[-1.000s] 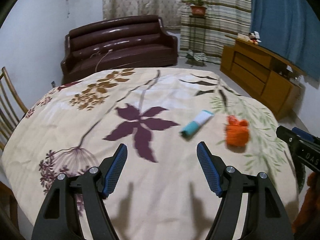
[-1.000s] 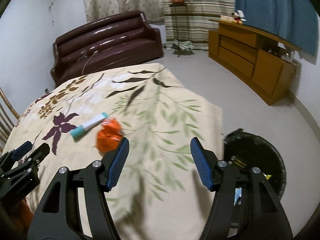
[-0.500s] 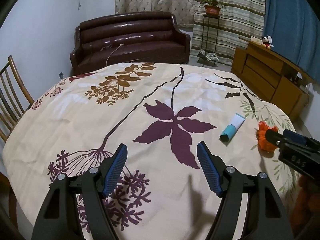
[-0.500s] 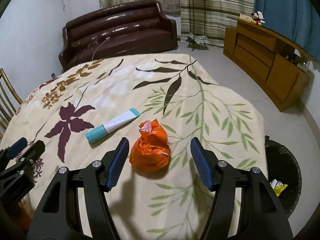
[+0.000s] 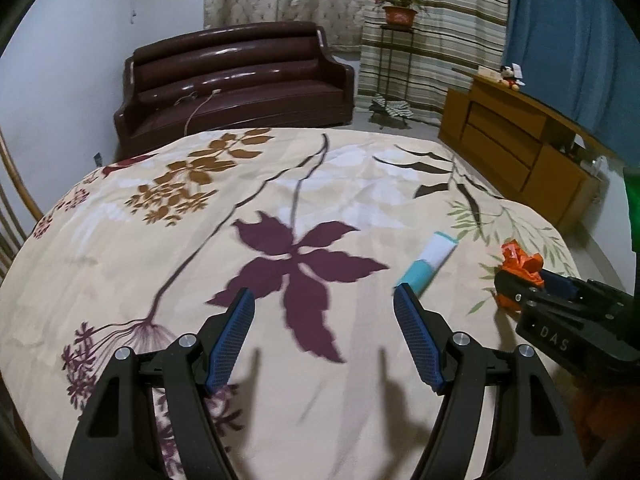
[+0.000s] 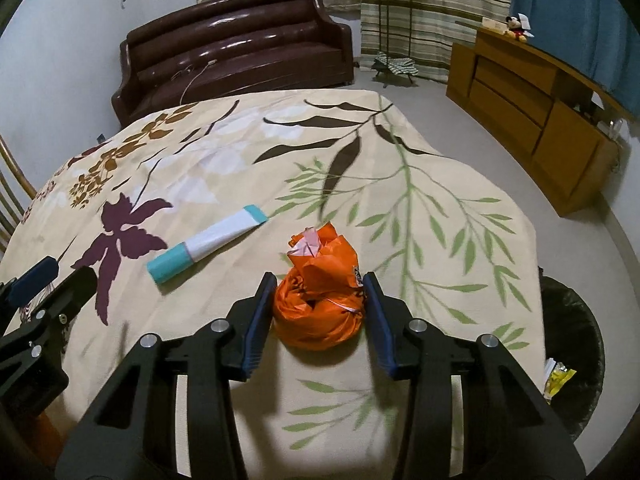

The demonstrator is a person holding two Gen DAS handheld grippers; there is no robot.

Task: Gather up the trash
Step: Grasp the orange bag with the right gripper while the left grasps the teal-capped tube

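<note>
Here, in the left wrist view, the left gripper (image 5: 324, 312) hangs over the worktop (image 5: 120, 240), which is covered by a cream cloth printed with leaves and a large purple flower. Its jaws stand wide open with nothing between them, only bare cloth beneath. Just beyond the tip of the right-hand jaw lies a white and teal tube (image 5: 426, 262), its teal cap towards the near side. Further right sits a crumpled orange wrapper (image 5: 520, 260), and the right gripper (image 5: 520, 284) reaches in from the right edge with its tips around that wrapper. Past the far end of the worktop stand a dark brown sofa (image 5: 236, 80), a plant stand against striped curtains, and a wooden cabinet (image 5: 516, 148) at the far right.

In the right wrist view, the right gripper (image 6: 318, 280) has its jaws closing, and the crumpled orange wrapper (image 6: 320, 304) lies between them on the cloth. The blue pads (image 6: 256, 320) sit right against both sides of it; whether they already press in I cannot tell for sure, and the wrapper rests on the worktop (image 6: 440, 220). To the left and slightly farther lies the white and teal tube (image 6: 208, 242), well clear of the jaws. The left gripper (image 6: 52, 276) shows at the left edge. On the floor at the right, beside the worktop's edge, stands a black trash bin (image 6: 572, 320) holding 1 yellow packet (image 6: 560, 376).
</note>
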